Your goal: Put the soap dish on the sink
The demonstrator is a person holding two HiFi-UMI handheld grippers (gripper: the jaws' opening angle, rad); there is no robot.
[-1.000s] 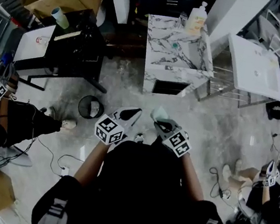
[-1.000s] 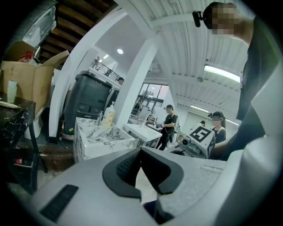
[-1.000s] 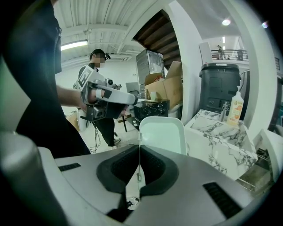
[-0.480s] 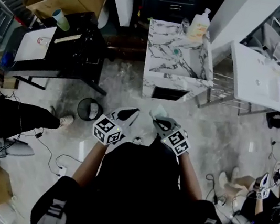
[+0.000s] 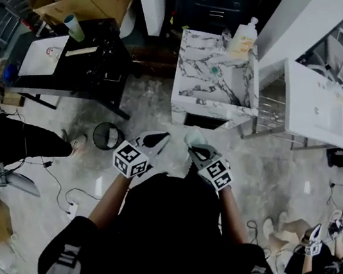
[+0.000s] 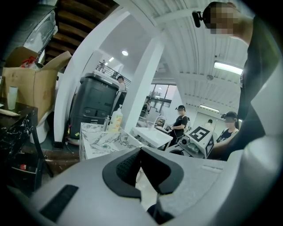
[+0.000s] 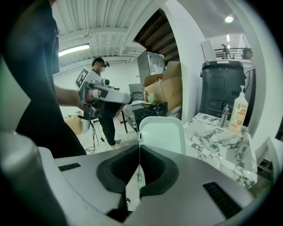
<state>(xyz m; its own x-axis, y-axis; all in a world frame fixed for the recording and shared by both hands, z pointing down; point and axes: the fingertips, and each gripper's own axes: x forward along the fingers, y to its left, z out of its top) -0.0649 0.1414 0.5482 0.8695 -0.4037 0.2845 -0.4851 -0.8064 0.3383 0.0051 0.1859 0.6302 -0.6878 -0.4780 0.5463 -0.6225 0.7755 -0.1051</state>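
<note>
my right gripper (image 7: 139,148) is clamped tight on the thin edge of the white soap dish (image 7: 162,134). the dish stands upright past my fingertips, held in the air in front of the person's body and well apart from the marble sink (image 5: 199,66) ahead. my left gripper (image 6: 140,151) has its jaws together with nothing between them, just beside the right one. both grips match a second ago. the sink, and the soap bottle (image 5: 245,29) at its back edge, now sit lower in the head view, a little nearer to us. the black bin (image 5: 106,135) on the floor has barely shifted.
</note>
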